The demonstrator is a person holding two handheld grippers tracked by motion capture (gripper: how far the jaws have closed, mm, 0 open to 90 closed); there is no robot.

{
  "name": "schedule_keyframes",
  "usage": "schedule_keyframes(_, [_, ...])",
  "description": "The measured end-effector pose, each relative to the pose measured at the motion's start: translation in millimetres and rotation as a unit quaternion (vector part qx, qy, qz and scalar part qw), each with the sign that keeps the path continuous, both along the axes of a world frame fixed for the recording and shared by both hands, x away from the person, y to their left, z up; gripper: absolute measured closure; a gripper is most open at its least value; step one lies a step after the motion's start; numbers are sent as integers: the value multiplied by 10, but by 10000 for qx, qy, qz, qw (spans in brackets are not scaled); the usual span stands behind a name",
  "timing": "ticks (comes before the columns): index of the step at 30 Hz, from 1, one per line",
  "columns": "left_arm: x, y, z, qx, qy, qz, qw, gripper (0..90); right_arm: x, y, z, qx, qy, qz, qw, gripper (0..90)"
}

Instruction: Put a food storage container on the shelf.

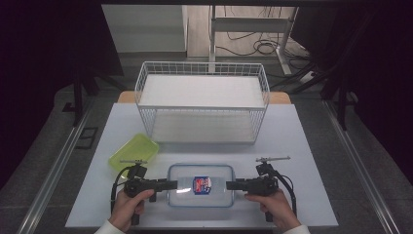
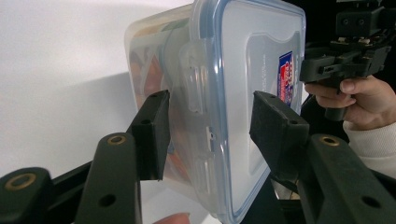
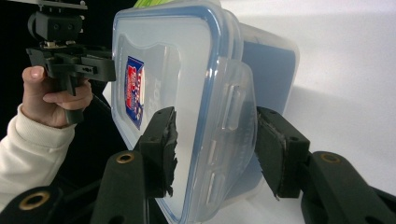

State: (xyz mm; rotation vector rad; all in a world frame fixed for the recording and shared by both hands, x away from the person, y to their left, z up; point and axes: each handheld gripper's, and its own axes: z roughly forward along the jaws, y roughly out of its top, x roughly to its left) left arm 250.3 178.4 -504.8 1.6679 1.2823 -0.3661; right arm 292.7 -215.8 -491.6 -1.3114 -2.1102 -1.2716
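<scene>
A clear plastic box (image 1: pixel 200 185) with a blue-rimmed snap lid lies flat at the near edge of the white table (image 1: pixel 302 146), between the person's two hands. A red and blue label (image 1: pixel 201 185) sits in the middle of the lid. Through the clear wall, in the left gripper view, something orange and brown shows inside the box (image 2: pixel 219 93), but what it is cannot be told.

The left tongs (image 1: pixel 171 184) reach in from the left and straddle the box's left end, one jaw under the base and one over the lid, around the side clasp (image 2: pixel 194 79). The under jaw lies against the box wall; a sliver of space shows at the lid jaw, so whether they truly pinch cannot be told. The right tongs (image 1: pixel 231 185) straddle the right end the same way, around the clasp (image 3: pixel 236 100) there; the jaw on the lid side touches the lid, while the other stands just off the base, so the grip cannot be told either.

A lime-green tray (image 1: pixel 134 153) lies on the table to the left, just behind the left tongs, with nothing visible in it. Farther back stands a white wire basket rack (image 1: pixel 202 100) with two tiers, both bare white shelves.
</scene>
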Motion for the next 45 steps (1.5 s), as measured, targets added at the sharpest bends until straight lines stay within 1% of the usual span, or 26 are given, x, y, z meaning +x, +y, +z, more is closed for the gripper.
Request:
schedule_keyframes(5, [-11,-3,16,24,-16,43,10000,489,-14,7,14,8,-8,-46,10000,512])
schedule_keyframes(8, [-14,1,21,18,-24,57,10000,489,-25,17,26,-24,-75,-49,10000,513])
schedule_keyframes(11, [-16,6,25,19,-41,70,10000,489,-36,25,35,-32,-61,-77,9999,514])
schedule_keyframes(13, [-19,11,32,1,-57,77,10000,489,-44,32,44,-51,-133,-72,9999,515])
schedule_keyframes(16, [-27,12,63,-4,-79,73,9999,489,-54,33,76,-15,-145,-96,9998,516])
schedule_keyframes(18, [-29,12,86,17,-112,61,9999,489,-56,30,88,-10,-172,-96,9998,517])
schedule_keyframes(20, [-41,6,154,52,-222,80,9997,489,-65,26,126,38,-239,-98,9997,517])
schedule_keyframes(23, [-47,1,193,55,-282,65,9996,489,-73,22,176,38,-314,-82,9995,517])
schedule_keyframes(27, [-53,-7,248,72,-365,25,9993,489,-86,16,244,14,-471,-75,9989,517])
schedule_keyframes(33, [-65,-9,361,108,-566,22,9983,489,-106,20,359,11,-674,-63,9977,516])
schedule_keyframes(39, [-70,-10,411,108,-650,10,9978,489,-118,19,433,-22,-830,-46,9965,515])
schedule_keyframes(45, [-70,1,460,117,-744,12,9972,489,-122,31,483,-21,-915,-43,9958,515])
